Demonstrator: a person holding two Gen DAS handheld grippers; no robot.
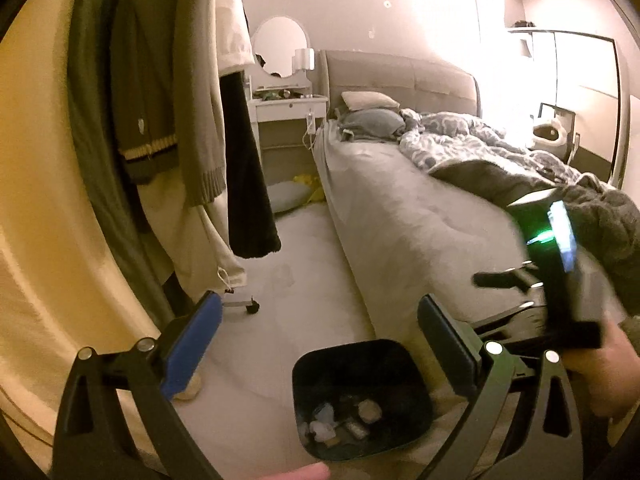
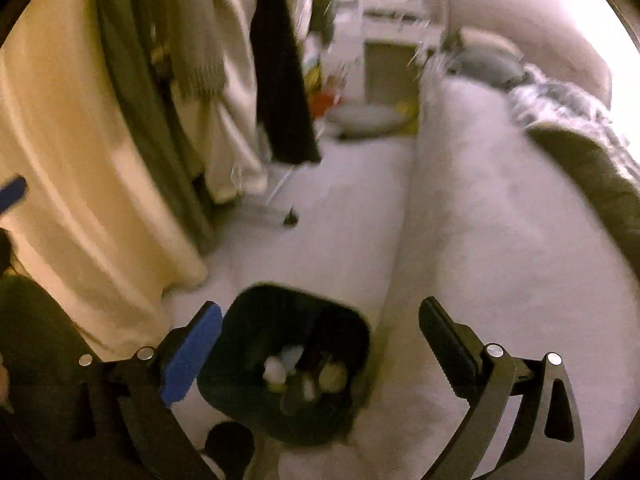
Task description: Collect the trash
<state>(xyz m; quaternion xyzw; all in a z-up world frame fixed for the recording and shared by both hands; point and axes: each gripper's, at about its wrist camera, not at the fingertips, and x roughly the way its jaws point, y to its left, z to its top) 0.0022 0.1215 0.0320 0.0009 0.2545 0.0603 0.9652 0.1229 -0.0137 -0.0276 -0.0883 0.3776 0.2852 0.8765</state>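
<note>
Both grippers hang above a black bin [image 1: 362,400] that stands on the pale floor [image 1: 288,280] just beside the bed [image 1: 400,208].

The left gripper [image 1: 320,340] has its jaws spread wide with nothing between them — the blue pad [image 1: 192,352] sits to the left of the bin and the black finger [image 1: 448,340] over its right rim. In the left wrist view the bin lies below and between the fingers, and its bottom holds trash [image 1: 340,420]: pale crumpled bits and a round light piece.

The right gripper [image 2: 320,344] is likewise wide apart and holds nothing. In its own view, which is blurred, the bin [image 2: 280,360] shows just right of the blue pad [image 2: 192,360], with white and yellowish scraps [image 2: 304,376] inside. The black finger [image 2: 448,344] is well clear of the bin, over the edge of the bed [image 2: 500,220].

In the left wrist view the right gripper's body [image 1: 560,272] shows at the right edge with a green light on it, blurred, held in the person's hand [image 1: 608,372].

Clothes [image 1: 172,100] hang on a wheeled rack at the left, beside a cream curtain [image 1: 36,200]. A rumpled duvet [image 1: 480,144] and pillows [image 1: 370,100] lie on the bed, and a white vanity [image 1: 288,108] with a round mirror [image 1: 280,44] stands at its head.
</note>
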